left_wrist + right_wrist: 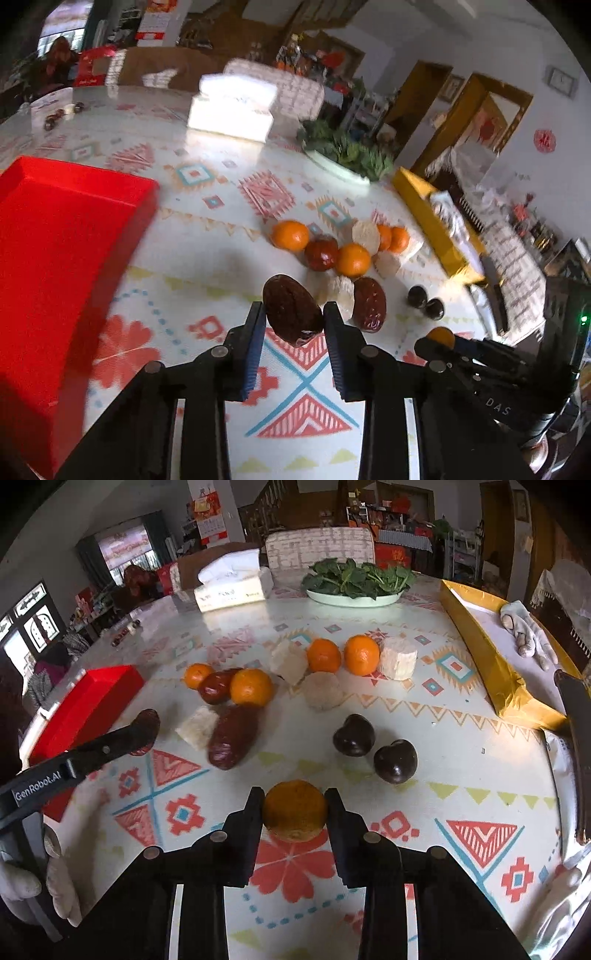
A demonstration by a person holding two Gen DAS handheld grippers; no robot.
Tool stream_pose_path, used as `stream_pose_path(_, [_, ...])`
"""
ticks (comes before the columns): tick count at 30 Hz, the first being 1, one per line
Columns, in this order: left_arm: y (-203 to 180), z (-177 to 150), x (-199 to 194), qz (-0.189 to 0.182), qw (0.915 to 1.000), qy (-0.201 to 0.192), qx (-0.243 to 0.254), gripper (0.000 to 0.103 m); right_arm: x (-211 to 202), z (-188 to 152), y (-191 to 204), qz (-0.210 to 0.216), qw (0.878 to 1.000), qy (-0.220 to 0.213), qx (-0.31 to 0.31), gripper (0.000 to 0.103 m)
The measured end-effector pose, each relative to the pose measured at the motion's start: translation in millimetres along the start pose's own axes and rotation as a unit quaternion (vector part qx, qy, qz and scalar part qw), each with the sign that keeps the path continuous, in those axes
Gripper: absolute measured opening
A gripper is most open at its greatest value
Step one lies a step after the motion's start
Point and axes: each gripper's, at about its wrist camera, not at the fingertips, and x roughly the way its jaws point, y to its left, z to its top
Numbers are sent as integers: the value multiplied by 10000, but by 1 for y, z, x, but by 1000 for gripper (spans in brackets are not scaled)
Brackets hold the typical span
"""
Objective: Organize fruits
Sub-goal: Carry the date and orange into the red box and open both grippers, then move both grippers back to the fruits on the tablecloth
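Left gripper (293, 314) pinches a date (291, 312); right gripper (294, 806) clamps a tangerine (294, 808).

— That table cover (461, 760) looks like glossy plastic, catching the window light.
— Yes, and the red tray (55, 258) is smooth plastic. The dates (291, 314) look wrinkled and dull; the dark plums (354, 735) shine.
— The gold box (491, 657) seems foil-wrapped.

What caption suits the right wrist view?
Right claw grips an orange on the patterned table, fruit scattered beyond.
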Motion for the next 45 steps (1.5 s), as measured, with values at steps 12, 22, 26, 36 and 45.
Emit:
stream_pose_path(12, [116,1,-112,1141,9833,-1079,-922,31,-34,28,114,1225,9893,-268,-746,36])
stream_pose_path(22, [197,-9,-138,1600,9656,-1203,-1658,31,36,47,262,2252,9613,388,-1537,37])
stream_pose_path(26, [209,-14,-143,1522,9637,-1265,-1794,31,70,41,298,2067,9589,635,-1838,37])
stream_pose_path(36, [201,-13,-162,1349,9613,-1506,-1873,50,76,35,304,1836,9635,407,-1906,64])
stream_pose_path(45, [150,-4,-178,1151,9683,-1699,-1424,62,5,48,235,1898,9710,-439,-1387,72])
